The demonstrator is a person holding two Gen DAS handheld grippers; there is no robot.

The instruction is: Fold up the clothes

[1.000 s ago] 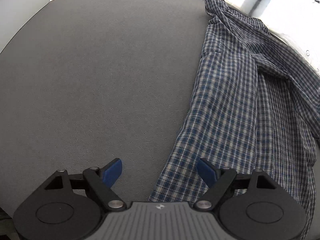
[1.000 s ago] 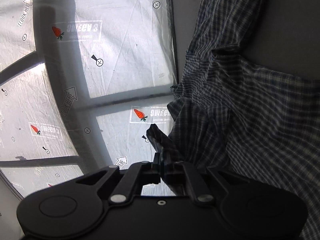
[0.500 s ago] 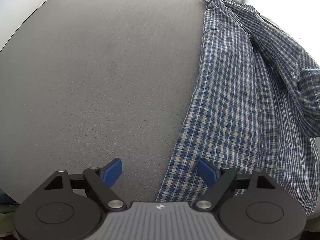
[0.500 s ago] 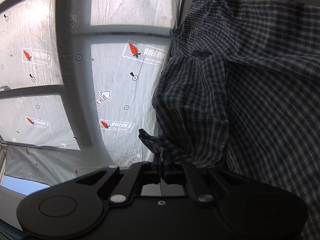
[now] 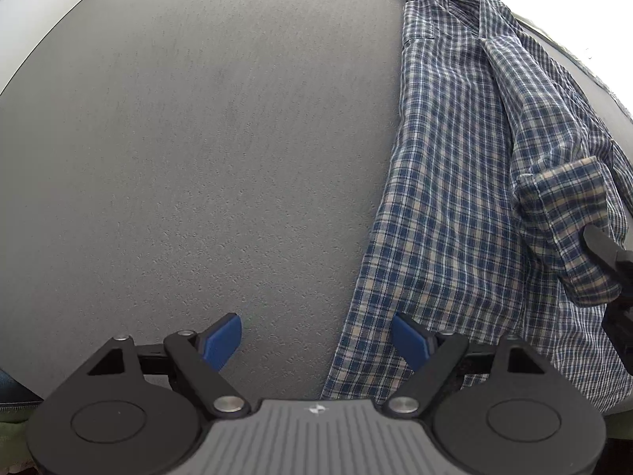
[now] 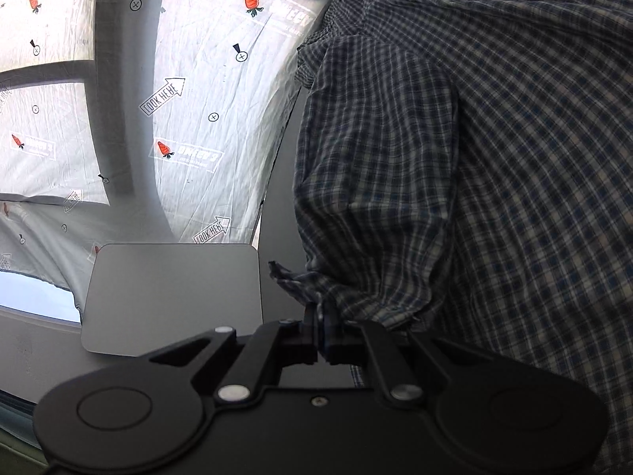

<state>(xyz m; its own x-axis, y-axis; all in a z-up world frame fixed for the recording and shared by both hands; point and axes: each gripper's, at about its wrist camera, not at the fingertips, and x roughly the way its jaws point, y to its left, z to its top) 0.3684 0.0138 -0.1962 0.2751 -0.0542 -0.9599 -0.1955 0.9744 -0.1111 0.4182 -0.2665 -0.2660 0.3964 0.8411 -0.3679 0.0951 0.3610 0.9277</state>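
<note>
Plaid shirt (image 5: 455,206) on grey table (image 5: 198,158), left hand-held gripper (image 5: 316,334) spread wide

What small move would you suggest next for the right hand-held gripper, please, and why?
Probably carry the sleeve further across the plaid shirt and lay it flat: the right hand-held gripper is shut on its cuff, lifted over the shirt body.

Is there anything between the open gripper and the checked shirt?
Nothing visible. The left gripper hangs open over the bare grey table, with the shirt's lower edge already lying between its fingers.
</note>
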